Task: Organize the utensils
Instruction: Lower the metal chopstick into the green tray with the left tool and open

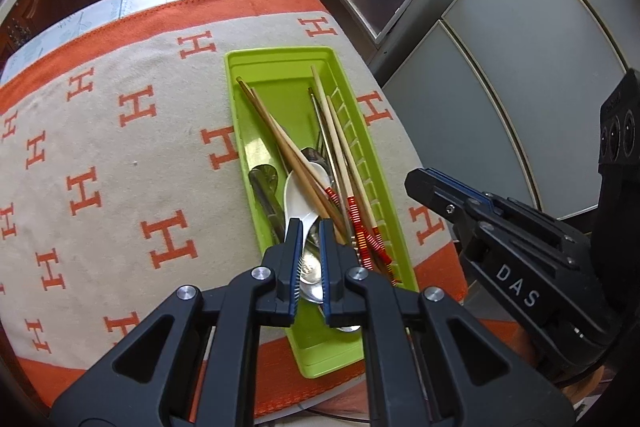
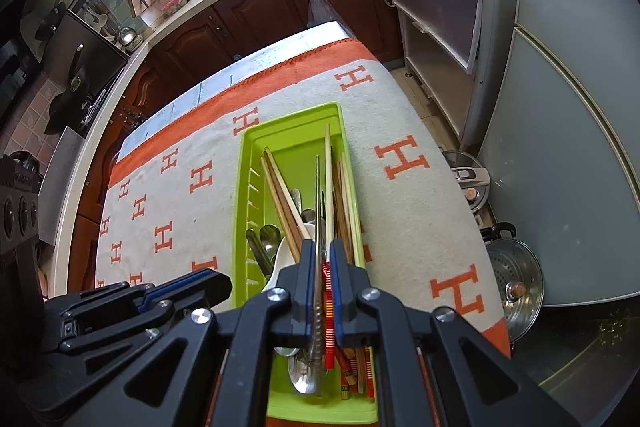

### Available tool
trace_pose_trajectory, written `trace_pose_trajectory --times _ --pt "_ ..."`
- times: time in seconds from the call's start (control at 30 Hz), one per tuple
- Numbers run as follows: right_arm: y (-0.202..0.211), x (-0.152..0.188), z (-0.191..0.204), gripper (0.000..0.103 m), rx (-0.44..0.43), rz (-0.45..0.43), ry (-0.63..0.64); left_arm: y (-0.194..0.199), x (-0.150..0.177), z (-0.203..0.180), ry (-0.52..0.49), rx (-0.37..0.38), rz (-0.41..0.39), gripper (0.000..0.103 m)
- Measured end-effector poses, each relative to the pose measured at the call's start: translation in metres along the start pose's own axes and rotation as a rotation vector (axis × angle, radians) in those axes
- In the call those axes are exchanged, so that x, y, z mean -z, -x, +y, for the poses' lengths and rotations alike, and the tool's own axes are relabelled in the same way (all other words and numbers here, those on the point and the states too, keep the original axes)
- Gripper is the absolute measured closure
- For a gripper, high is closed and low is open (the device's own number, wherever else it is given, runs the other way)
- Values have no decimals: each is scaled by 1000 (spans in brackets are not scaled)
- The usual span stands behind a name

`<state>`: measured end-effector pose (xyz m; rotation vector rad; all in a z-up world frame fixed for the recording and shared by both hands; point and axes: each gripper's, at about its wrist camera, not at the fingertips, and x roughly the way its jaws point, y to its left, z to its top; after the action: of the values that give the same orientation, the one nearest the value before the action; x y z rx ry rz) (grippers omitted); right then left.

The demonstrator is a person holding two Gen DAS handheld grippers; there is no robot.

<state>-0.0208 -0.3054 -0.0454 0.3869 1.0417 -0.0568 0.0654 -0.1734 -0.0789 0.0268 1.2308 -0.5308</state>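
kitchen table (image 1: 120,155) | one green tray (image 1: 280,67) | both grippers' fingers closed, nothing held

A green tray (image 1: 280,67) lay lengthwise on a desk covered by a beige cloth (image 1: 120,147) with orange H marks and an orange border. In the tray lay wooden chopsticks (image 1: 280,139), some with red-striped ends, a white spoon (image 1: 298,199) and metal spoons (image 1: 312,267). The left gripper (image 1: 309,227) hung over the tray's near part, jaws almost closed with nothing visibly clamped. The right gripper (image 1: 424,183) stood just right of the tray.
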Motion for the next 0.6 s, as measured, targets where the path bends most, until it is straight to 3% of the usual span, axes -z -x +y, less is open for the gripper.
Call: trace_pose_trajectory --times 0.1,0.17,0.5,0.6 --pt "3 2 3 96 -2 -2 7 10 6 3 -23 -37 -32 84" --pt "4 5 5 96 -4 -3 15 18 11 7 -29 -65 -67 61" --pt "6 23 20 96 -17 8 55 46 38 34 -30 -201 -153 47" --pt "5 30 22 87 -15 9 56 49 48 43 -16 -240 -159 45"
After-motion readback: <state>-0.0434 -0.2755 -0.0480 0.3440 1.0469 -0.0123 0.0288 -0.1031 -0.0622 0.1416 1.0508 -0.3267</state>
